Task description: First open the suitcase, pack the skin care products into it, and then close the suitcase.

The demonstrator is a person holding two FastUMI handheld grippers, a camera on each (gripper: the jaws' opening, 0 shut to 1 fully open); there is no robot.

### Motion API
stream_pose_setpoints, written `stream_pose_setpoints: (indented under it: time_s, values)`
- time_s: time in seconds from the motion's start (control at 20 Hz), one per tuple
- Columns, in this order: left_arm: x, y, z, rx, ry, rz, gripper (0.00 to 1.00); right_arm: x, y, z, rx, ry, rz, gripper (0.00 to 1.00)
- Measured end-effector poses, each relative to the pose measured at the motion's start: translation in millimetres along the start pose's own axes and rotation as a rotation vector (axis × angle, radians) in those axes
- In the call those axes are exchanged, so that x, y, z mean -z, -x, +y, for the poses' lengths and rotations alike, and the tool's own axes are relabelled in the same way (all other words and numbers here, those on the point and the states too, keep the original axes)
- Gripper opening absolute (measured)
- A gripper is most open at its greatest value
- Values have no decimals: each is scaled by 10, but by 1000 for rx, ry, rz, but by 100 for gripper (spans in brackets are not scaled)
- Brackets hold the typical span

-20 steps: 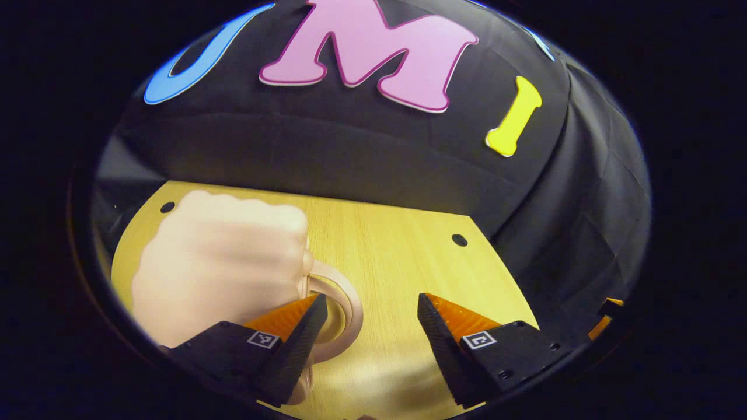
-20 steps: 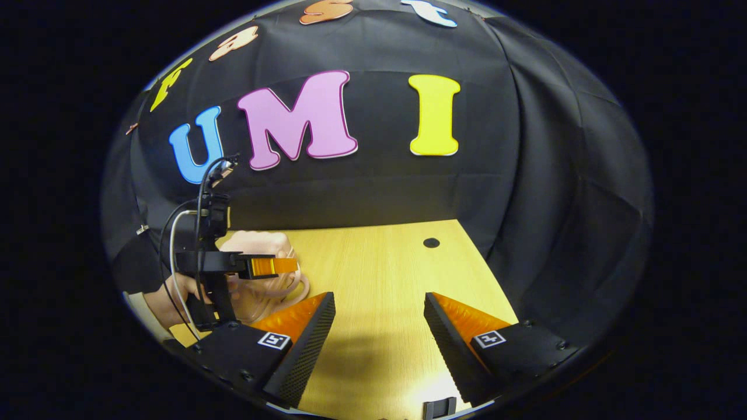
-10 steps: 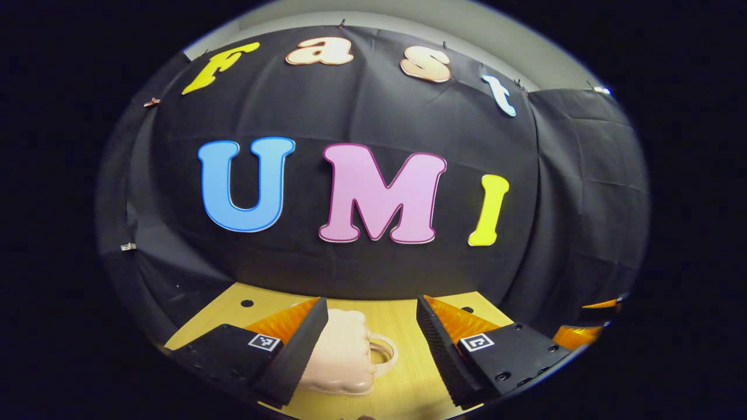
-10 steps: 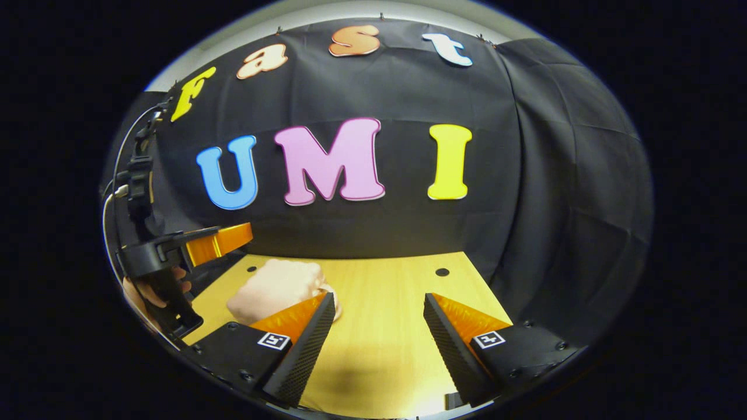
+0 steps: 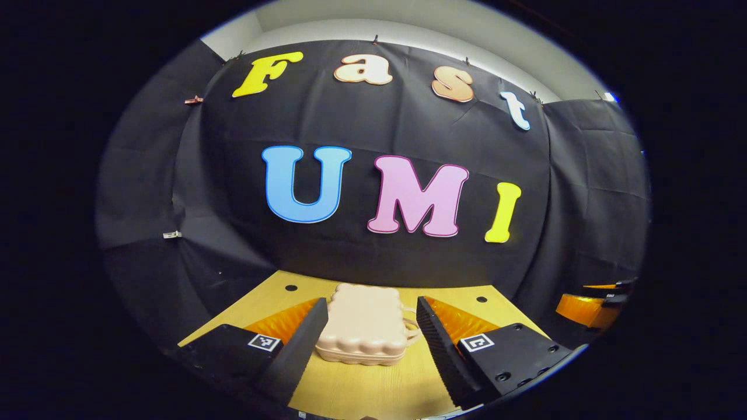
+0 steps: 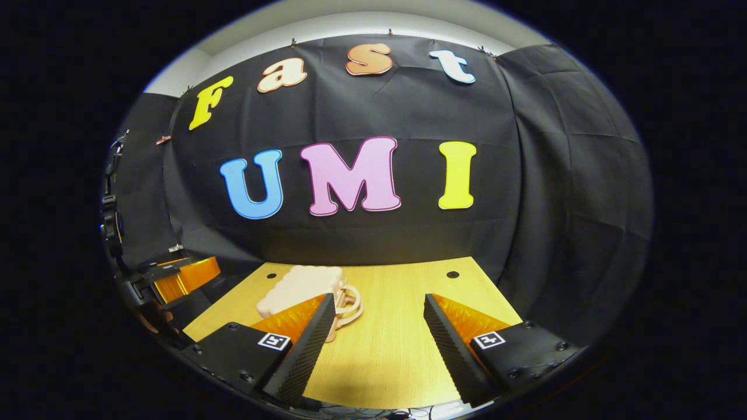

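Pale wooden table (image 5: 373, 391) under booth lighting, backed by black cloth wall (image 5: 379, 122) on the far and right sides, sets the scene. Nearest in the left gripper view, the left gripper (image 5: 369, 341) hangs above the table with its jaws spread wide apart and nothing between the pads. Just beyond its fingertips, framed in the gap between them, lies the suitcase (image 5: 363, 328), a small pale-pink case with scalloped edges (lid down, lying flat on the wood). Its looped handle (image 5: 412, 330) points to the right in this view. Neither finger touches the case. Farther off, two small dark holes (image 5: 290, 287) mark the table's far corners, close to where the wood meets the cloth. At the right edge of this view, part of the right gripper (image 5: 589, 306) shows off the table's side.

In the right gripper view, the right gripper (image 6: 379, 344) is likewise held over the near part of the table, jaws wide apart and empty. The suitcase (image 6: 297, 289) sits to the left of its left finger, toward the far left part of the table, closed, handle (image 6: 349, 303) turned toward the table's middle. The left gripper (image 6: 184, 274) appears at the far left edge, clear of the case; how its jaws stand cannot be told from this angle.
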State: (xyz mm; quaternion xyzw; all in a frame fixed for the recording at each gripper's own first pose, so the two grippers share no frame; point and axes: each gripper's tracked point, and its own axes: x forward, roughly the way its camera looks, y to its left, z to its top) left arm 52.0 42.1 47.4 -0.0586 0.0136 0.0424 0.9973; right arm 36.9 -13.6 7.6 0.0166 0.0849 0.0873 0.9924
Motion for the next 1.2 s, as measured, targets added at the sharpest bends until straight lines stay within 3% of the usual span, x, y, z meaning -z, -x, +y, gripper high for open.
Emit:
stream_pose_setpoints:
  time_s: [0.15, 0.5, 0.7, 1.2]
  values:
    - [147, 158, 117, -16, -26, 30, 96, 165, 92, 57, 7, -13, 13, 97]
    - [99, 303, 82, 22, -90, 7, 96, 311, 237, 311, -21, -2, 19, 97]
    - [21, 324, 99, 21, -91, -30, 96, 380, 283, 330, -15, 19, 27, 97]
    - [359, 276, 178, 30, -103, 33, 96, 489, 331, 276, 8, 4, 53, 97]
